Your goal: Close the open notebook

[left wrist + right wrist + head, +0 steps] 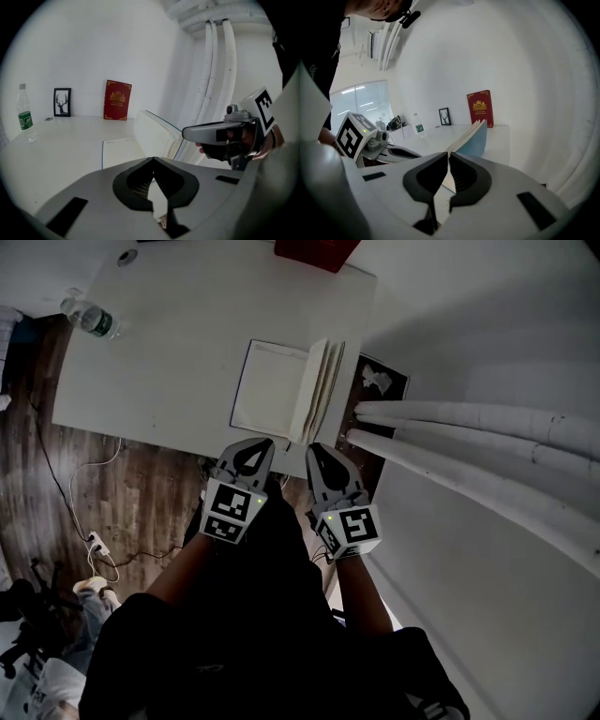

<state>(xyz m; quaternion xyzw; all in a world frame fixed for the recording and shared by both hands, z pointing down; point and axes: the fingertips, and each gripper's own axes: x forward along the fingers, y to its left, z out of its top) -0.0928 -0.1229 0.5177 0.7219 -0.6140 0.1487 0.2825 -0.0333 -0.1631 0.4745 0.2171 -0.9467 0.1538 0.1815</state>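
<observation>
The notebook (272, 390) lies on the white table (169, 352) near its front right corner. Its left page lies flat, and its right pages and blue cover (325, 390) stand raised, almost upright. My left gripper (265, 443) hovers at the table's front edge just below the flat page, shut and holding nothing. My right gripper (313, 450) is beside it under the raised pages, also shut and holding nothing. In the left gripper view the right gripper (185, 133) points at the raised cover (154, 133). The right gripper view shows the upright pages (471, 133) just beyond the shut tips (448, 153).
A water bottle (91, 319) stands at the table's far left corner and a red book (314, 251) leans on the back wall. A small framed picture (62, 101) stands at the back. White pipes (469, 427) run along the wall at right. Cables lie on the wood floor (103, 502).
</observation>
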